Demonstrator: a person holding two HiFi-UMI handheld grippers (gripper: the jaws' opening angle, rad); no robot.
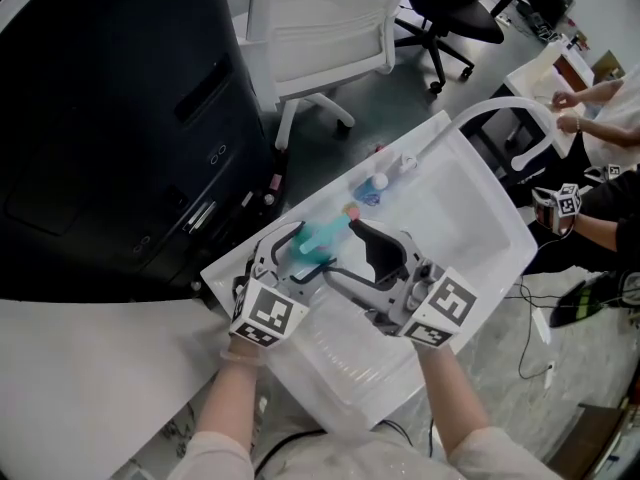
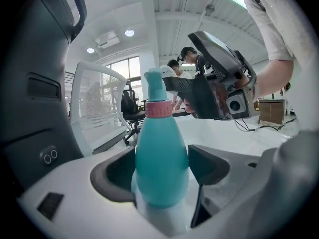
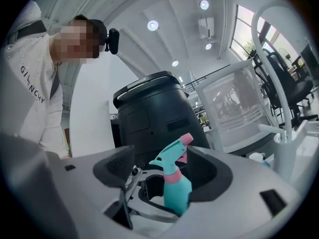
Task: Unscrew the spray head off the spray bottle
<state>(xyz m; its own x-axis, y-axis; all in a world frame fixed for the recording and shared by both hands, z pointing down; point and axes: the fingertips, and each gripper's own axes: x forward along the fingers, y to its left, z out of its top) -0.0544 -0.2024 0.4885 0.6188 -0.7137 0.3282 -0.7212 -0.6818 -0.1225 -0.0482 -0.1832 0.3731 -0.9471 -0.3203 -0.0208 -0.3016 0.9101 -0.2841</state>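
A teal spray bottle [image 1: 322,236] with a pink collar [image 2: 157,108] and a teal spray head [image 3: 172,158] is held over the white table [image 1: 470,218]. My left gripper [image 1: 298,246] is shut on the bottle's body [image 2: 162,163], a pad pressing on each side. My right gripper [image 1: 357,258] is just right of the bottle with its jaws wide open. In the right gripper view the spray head, with its pink nozzle [image 3: 186,139], stands beyond the open jaws [image 3: 164,169], and neither pad touches it. The right gripper [image 2: 215,89] also shows behind the bottle in the left gripper view.
A small blue-capped bottle [image 1: 377,184] and a white item [image 1: 406,163] lie at the table's far edge. A big black machine [image 1: 110,118] stands to the left and a white chair [image 1: 320,28] behind. A white curved frame [image 1: 505,108] and seated people [image 1: 600,103] are at the right.
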